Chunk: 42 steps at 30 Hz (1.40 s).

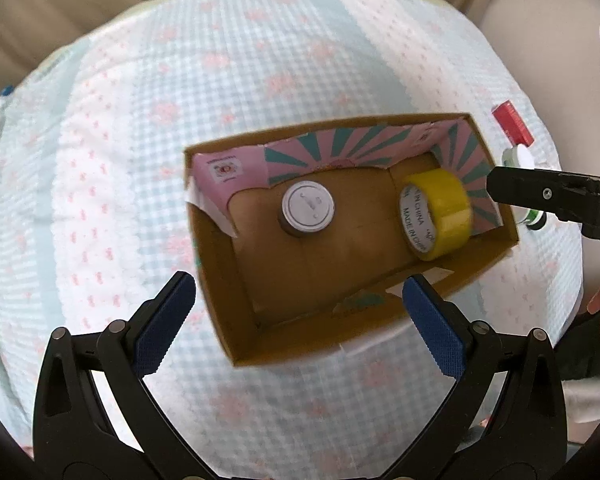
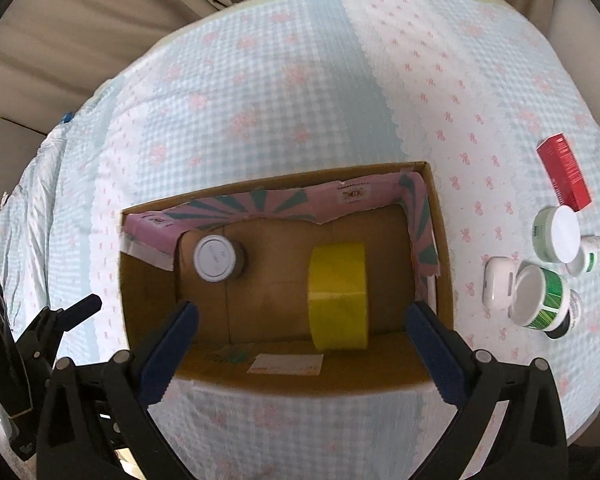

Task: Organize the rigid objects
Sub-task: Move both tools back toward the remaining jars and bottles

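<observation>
An open cardboard box (image 1: 220, 312) (image 2: 444, 240) sits on a checked bedspread. Inside it stand a yellow tape roll (image 1: 440, 216) (image 2: 338, 296) on edge and a brown jar with a white lid (image 1: 308, 208) (image 2: 216, 258). My left gripper (image 1: 300, 312) is open and empty above the box's near wall. My right gripper (image 2: 300, 332) is open and empty above the box's near side; it shows in the left wrist view (image 1: 540, 196) at the box's right end. A red box (image 2: 564, 172) (image 1: 512, 122), white-lidded jars (image 2: 558, 234), a green tub (image 2: 544, 296) and a white case (image 2: 498, 284) lie right of the box.
The bedspread (image 1: 260, 60) (image 2: 280, 80) is light blue and white with pink bows. Beige curtains (image 2: 80, 32) hang beyond its far edge. A small white bottle (image 2: 596, 254) lies by the jars. The other gripper's black body (image 2: 40, 332) shows at the left.
</observation>
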Tool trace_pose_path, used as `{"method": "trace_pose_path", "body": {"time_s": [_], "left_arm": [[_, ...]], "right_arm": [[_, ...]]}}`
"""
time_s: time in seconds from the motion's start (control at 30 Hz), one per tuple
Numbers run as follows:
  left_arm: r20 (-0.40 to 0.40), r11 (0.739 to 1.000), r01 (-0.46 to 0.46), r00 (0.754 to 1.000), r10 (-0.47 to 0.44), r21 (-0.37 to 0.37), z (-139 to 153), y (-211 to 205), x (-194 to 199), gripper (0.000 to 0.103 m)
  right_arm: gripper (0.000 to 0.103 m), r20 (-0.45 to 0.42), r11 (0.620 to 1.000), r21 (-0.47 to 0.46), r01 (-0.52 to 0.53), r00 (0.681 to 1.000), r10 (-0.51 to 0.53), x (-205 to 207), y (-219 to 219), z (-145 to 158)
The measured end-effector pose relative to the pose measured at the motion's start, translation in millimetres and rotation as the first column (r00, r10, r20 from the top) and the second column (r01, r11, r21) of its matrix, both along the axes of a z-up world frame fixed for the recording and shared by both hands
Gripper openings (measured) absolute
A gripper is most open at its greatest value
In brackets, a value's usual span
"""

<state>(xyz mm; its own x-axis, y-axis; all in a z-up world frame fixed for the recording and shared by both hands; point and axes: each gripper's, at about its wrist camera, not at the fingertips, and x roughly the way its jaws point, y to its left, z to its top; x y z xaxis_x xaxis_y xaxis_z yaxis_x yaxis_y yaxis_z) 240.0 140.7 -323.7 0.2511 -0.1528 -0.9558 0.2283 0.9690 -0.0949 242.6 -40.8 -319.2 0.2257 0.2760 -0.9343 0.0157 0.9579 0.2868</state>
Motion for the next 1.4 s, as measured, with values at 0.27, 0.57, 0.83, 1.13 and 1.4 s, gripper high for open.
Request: {"method": "trace_pose_path", "body": {"time_s": [0.27, 0.57, 0.83, 1.13, 1.4], "left_arm": [[0.080, 1.000, -0.028, 0.996, 0.027, 0.003, 56, 15, -36, 0.103], [0.176, 0.999, -0.031, 0.984, 0.033, -0.017, 129, 18, -71, 0.103], [0.258, 0.999, -0.007, 0.966, 0.020, -0.049, 175, -18, -84, 0.103], [0.274, 0.999, -0.004, 0.961, 0.016, -0.046, 179, -112, -98, 0.103], [0.205, 0.997, -0.060, 0.976, 0.069, -0.052, 150, -218, -91, 0.103]], "right_arm": [[0.103, 0.073, 1.000, 0.007, 0.009, 0.997, -0.009, -40, 4, 48], [0.103, 0.141, 0.995, 0.052, 0.082, 0.986, -0.089, -96, -10, 114], [0.103, 0.245, 0.980, -0.040, 0.195, 0.953, -0.179, -144, -78, 163], [0.103, 0.273, 0.968, -0.073, 0.238, 0.939, -0.210, -169, -187, 160], [0.103, 0.291, 0.990, -0.128, 0.055, 0.957, -0.015, -144, -275, 135]]}}
